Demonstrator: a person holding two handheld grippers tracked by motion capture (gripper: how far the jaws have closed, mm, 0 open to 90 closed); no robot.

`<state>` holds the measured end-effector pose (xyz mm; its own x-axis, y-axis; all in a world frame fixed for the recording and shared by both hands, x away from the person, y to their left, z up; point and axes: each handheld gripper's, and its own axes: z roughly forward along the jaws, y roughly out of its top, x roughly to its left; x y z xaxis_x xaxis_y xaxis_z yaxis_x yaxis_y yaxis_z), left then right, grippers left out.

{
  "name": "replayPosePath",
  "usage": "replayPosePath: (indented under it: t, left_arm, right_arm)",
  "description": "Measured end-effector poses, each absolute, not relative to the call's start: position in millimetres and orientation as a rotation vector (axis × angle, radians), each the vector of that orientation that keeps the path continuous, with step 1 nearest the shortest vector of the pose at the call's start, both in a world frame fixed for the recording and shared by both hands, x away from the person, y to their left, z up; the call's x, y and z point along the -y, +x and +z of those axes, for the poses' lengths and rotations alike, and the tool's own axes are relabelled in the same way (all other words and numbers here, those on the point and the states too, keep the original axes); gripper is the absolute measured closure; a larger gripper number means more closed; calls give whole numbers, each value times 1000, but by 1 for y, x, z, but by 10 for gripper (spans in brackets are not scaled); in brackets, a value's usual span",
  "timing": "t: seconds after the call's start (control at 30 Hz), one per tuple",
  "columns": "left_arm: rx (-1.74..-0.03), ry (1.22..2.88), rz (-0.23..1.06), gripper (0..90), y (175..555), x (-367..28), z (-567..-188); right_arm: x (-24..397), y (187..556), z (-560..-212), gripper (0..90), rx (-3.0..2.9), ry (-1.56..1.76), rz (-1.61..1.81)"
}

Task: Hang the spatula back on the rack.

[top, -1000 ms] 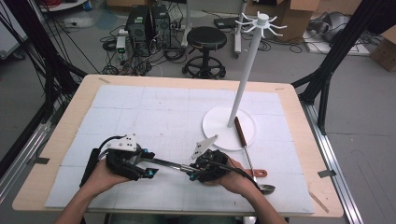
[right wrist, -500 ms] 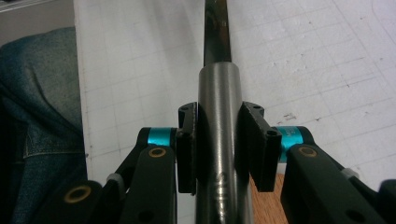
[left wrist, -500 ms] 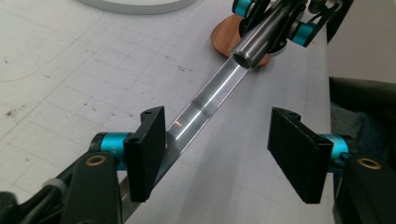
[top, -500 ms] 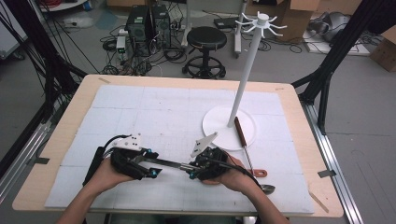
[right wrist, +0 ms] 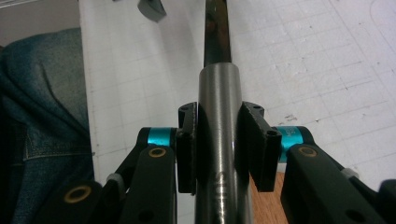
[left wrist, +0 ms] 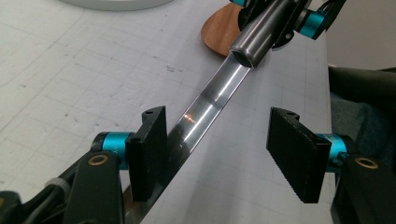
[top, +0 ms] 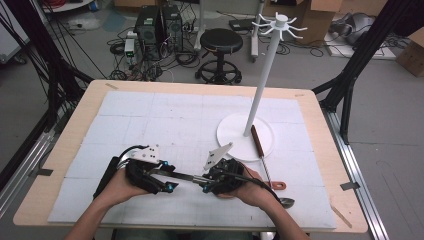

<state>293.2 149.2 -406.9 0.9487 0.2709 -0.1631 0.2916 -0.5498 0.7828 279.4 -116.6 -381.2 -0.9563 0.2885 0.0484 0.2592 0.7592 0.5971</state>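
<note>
Two grippers on one steel utensil

Both hands low at the table's near edge, facing each other. Right gripper (top: 202, 184) clamps the utensil's round metal handle (right wrist: 218, 140). Left gripper (top: 172, 181) has just been closing; jaws stand apart, flat shaft (left wrist: 205, 105) against one pad only. Utensil lies level, running left-right between them. Nearby to the right: white hook stand (top: 260, 85), wood-handled tool (top: 258, 142), spoon (top: 286, 202).
</note>
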Motion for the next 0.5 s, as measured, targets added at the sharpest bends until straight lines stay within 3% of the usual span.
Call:
replayPosePath:
  t: [0.5]
  left_arm:
    - [-371,2198,-41,409,299,-140,-410]
  right_arm:
    - [118,280,-379,682,-2921,428,969]
